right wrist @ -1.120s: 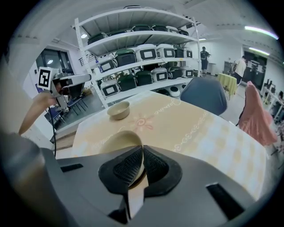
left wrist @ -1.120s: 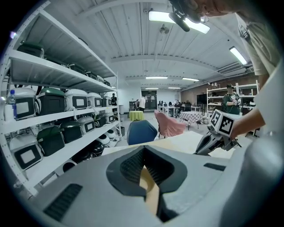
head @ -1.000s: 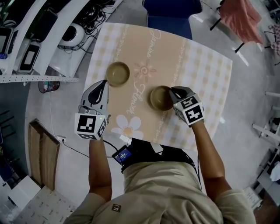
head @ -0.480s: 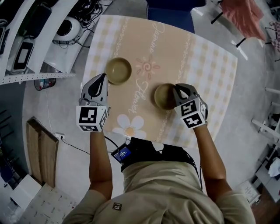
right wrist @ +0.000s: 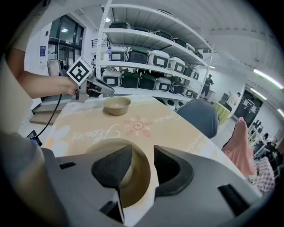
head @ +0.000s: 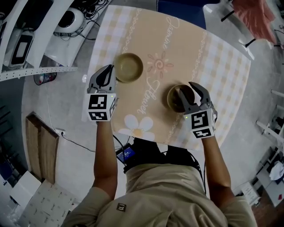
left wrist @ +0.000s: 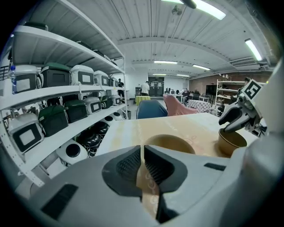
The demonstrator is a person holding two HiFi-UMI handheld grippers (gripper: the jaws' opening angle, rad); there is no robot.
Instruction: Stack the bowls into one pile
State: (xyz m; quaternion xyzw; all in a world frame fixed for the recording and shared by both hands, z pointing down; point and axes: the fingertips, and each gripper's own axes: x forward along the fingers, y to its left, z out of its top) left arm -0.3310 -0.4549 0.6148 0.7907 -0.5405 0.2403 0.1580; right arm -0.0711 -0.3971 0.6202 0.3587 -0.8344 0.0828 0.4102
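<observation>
Two tan bowls stand upright and apart on the patterned table (head: 195,48). Beside the left bowl (head: 128,67) (left wrist: 171,142) (right wrist: 117,105) is my left gripper (head: 108,72) (left wrist: 143,148), just short of its near-left rim, shut with nothing between the pads. My right gripper (head: 190,91) (right wrist: 143,153) straddles the near rim of the right bowl (head: 177,98) (right wrist: 141,176) (left wrist: 230,141). One jaw is inside, one outside. Its jaws have just been opening, and the pads stand off the rim.
A blue chair (head: 182,6) stands at the table's far edge, with a pink cloth (head: 253,13) over a rack at the far right. White shelving (head: 31,40) with appliances runs along the left, close to the table's left edge.
The right gripper's jaws have gone from closed on the right bowl's rim to spread around it. The left gripper has come lower and closer to the left bowl.
</observation>
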